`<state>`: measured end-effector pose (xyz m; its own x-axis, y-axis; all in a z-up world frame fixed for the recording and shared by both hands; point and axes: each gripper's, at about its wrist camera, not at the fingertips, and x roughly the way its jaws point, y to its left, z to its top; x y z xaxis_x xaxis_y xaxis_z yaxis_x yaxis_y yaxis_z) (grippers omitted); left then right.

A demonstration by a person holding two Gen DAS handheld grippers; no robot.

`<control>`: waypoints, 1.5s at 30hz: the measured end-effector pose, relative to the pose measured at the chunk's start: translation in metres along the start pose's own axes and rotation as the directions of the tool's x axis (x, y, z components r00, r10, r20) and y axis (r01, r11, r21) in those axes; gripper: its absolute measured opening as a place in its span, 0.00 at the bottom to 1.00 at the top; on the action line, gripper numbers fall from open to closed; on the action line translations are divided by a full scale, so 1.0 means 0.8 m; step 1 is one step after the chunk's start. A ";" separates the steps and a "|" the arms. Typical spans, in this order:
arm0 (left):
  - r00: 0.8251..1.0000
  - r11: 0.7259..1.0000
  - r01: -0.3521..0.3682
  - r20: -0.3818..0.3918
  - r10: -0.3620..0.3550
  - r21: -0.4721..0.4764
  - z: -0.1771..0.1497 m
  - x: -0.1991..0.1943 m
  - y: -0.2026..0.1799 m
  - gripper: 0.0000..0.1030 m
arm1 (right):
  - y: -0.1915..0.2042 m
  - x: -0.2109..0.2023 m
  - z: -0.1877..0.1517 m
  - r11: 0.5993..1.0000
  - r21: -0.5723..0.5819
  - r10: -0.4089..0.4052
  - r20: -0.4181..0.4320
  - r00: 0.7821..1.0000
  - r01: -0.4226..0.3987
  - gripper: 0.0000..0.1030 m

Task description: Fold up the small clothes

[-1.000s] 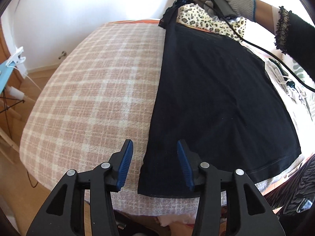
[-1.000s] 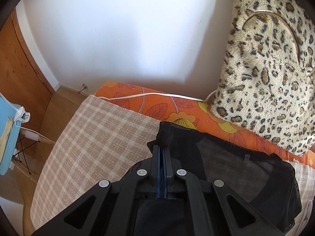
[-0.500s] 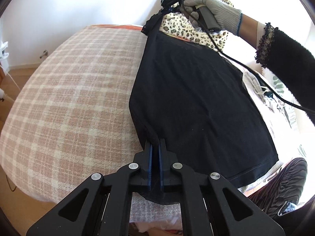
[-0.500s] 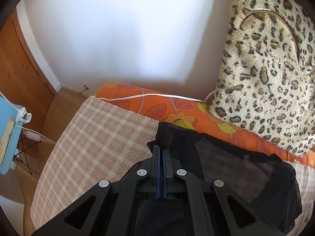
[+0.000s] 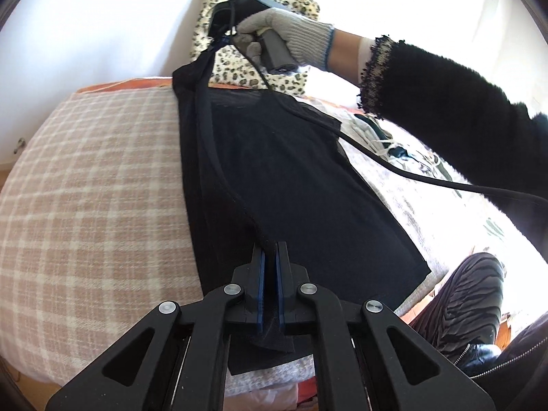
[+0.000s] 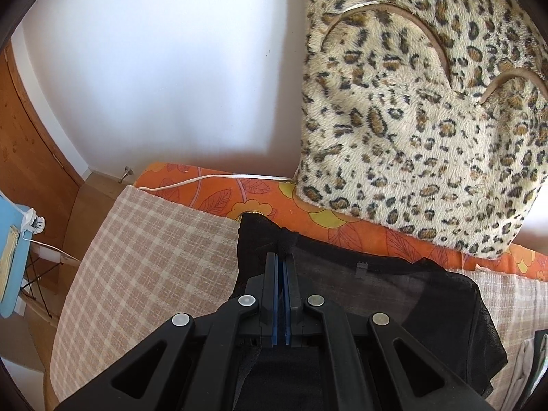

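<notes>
A black garment (image 5: 301,185) lies lengthwise on the pink checked blanket (image 5: 96,178) of a bed. My left gripper (image 5: 269,250) is shut on its near left edge, which is lifted off the blanket and folding toward the right. At the far end, a gloved hand (image 5: 291,39) holds my right gripper (image 5: 219,39), shut on the garment's far corner. In the right wrist view my right gripper (image 6: 283,260) pinches a bunched piece of the garment's sheer black top edge (image 6: 376,274), raised above the blanket (image 6: 147,257).
A leopard-print cushion (image 6: 421,102) leans against the white wall behind an orange flowered sheet (image 6: 219,195). A white cable (image 6: 212,179) lies on the sheet. Other clothes (image 5: 387,140) lie to the right. A blue stand (image 6: 10,250) is by the bed's left side.
My left gripper went from open to shut on the garment's near left edge, then lifted it and drew it rightward. The right gripper rose with the far corner, staying shut.
</notes>
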<state>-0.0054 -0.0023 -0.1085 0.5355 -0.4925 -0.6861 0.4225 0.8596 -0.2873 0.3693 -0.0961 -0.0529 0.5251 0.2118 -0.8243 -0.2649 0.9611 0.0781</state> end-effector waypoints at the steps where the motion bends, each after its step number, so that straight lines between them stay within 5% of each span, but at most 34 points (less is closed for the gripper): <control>1: 1.000 1.000 0.015 -0.010 -0.014 0.014 0.002 0.006 -0.007 0.04 | -0.004 -0.001 0.000 1.000 -0.003 -0.011 0.004 1.000 0.011 0.00; 15: 0.983 0.986 0.084 -0.176 -0.058 0.144 -0.017 0.064 -0.051 0.04 | -0.078 0.049 -0.035 0.996 0.025 -0.081 -0.096 0.992 0.084 0.06; 16: 0.981 0.985 0.083 -0.185 -0.054 0.150 -0.018 0.065 -0.054 0.06 | -0.081 0.054 -0.038 0.993 0.016 -0.115 -0.110 0.987 0.117 0.13; 17: 0.978 0.983 0.094 -0.199 -0.062 0.155 -0.020 0.063 -0.059 0.13 | -0.083 0.057 -0.040 0.988 0.002 -0.155 -0.116 0.981 0.156 0.32; 20: 0.977 0.978 0.128 -0.192 -0.095 0.163 -0.023 0.051 -0.065 0.29 | -0.090 0.051 -0.045 0.979 -0.028 -0.205 -0.101 0.974 0.203 0.33; 23: 0.983 0.980 0.135 -0.141 -0.114 0.148 -0.023 0.026 -0.054 0.34 | -0.096 0.031 -0.052 0.976 -0.043 -0.216 -0.070 0.974 0.213 0.33; 26: 0.996 0.995 0.052 -0.073 -0.045 0.087 -0.017 0.006 -0.021 0.36 | -0.100 0.004 -0.065 0.986 -0.037 -0.167 -0.050 0.985 0.165 0.34; 31: 0.994 0.996 -0.047 -0.102 0.040 -0.069 -0.022 0.011 0.031 0.36 | -0.099 -0.027 -0.100 0.997 -0.027 -0.076 -0.044 0.996 0.075 0.34; 40: 0.975 0.996 -0.083 -0.210 0.074 -0.034 -0.045 0.039 0.021 0.36 | -0.129 -0.077 -0.163 0.993 0.102 0.060 -0.038 0.997 -0.056 0.37; 45: 0.971 0.994 -0.111 -0.213 0.107 -0.005 -0.052 0.046 0.014 0.36 | -0.120 -0.093 -0.191 0.993 0.059 0.100 -0.044 0.994 -0.097 0.37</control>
<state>-0.0112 -0.0047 -0.1644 0.4100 -0.3573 -0.8392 0.3567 0.9096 -0.2130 0.2320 -0.2314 -0.0851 0.4601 0.2988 -0.8360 -0.2665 0.9447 0.1910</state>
